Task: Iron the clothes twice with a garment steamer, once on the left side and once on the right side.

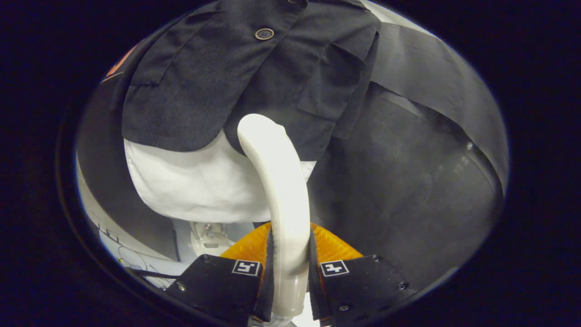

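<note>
My tongs (289, 268) are clamped on the garment steamer (278, 190), whose long handle runs straight ahead, its head touching the dark jacket (236, 77) hem just beyond.

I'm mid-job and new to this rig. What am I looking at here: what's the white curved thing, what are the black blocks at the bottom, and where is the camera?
The camera rides on a hand-held gripper and looks forward along its two fingers; the black blocks with square markers are those fingers. Its jaws are closed on the white curved piece, the steamer, pressing it from both sides. The steamer's far end reaches the hem of a dark jacket hanging just ahead, near its middle, on the side of the pocket. A white shirt hangs out below the jacket. Behind is the booth's dark wall.
</note>
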`<state>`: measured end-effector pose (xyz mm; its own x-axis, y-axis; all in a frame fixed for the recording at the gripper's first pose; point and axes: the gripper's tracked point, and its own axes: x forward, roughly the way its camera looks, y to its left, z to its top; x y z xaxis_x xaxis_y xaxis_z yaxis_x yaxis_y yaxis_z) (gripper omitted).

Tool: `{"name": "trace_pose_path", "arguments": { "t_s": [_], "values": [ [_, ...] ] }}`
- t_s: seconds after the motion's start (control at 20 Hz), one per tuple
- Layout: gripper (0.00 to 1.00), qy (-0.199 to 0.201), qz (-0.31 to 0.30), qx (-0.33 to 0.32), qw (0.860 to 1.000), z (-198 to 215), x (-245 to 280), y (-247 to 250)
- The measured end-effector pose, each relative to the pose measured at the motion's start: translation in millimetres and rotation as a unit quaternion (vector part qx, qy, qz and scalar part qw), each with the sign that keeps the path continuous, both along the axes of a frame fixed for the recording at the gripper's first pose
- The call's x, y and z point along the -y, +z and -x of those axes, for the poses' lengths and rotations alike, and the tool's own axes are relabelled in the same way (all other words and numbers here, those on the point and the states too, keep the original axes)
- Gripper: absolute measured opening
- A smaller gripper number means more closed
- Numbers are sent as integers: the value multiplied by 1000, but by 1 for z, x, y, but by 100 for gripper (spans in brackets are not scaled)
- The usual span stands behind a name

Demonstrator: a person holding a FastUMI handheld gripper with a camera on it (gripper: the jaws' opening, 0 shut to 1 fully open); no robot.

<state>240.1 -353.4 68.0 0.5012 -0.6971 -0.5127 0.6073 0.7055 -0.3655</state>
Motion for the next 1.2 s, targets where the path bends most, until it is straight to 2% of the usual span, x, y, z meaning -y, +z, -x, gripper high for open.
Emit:
{"name": "trace_pose_path", "arguments": {
  "t_s": [0.6,1.2],
  "values": [
    [35,8,-3,39,999,0,0,4],
    [35,40,22,133,990,5,-4,12]
  ]
}}
